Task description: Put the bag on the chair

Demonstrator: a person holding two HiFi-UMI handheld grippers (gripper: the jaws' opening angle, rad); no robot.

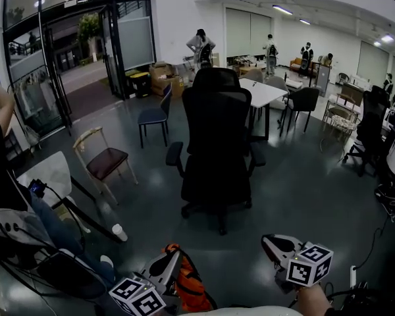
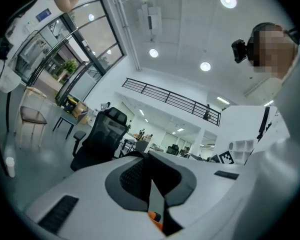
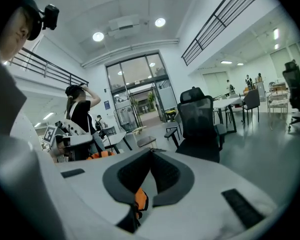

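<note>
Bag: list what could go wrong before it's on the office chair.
1. The bag hangs from the left gripper, whose shut jaws seem to pinch only a thin bit of it; it could slip out while carried.
2. The chair shows its backrest, seat hidden behind; reaching round may nudge it, and it stands on casters, so it could roll.
3. A cup stands on the floor left of the path and might get kicked.

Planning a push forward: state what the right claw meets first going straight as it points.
Probably the pale wooden-framed chair with the dark red seat, ahead of the right claw; depth is unclear. The black office chair stands further right.
</note>
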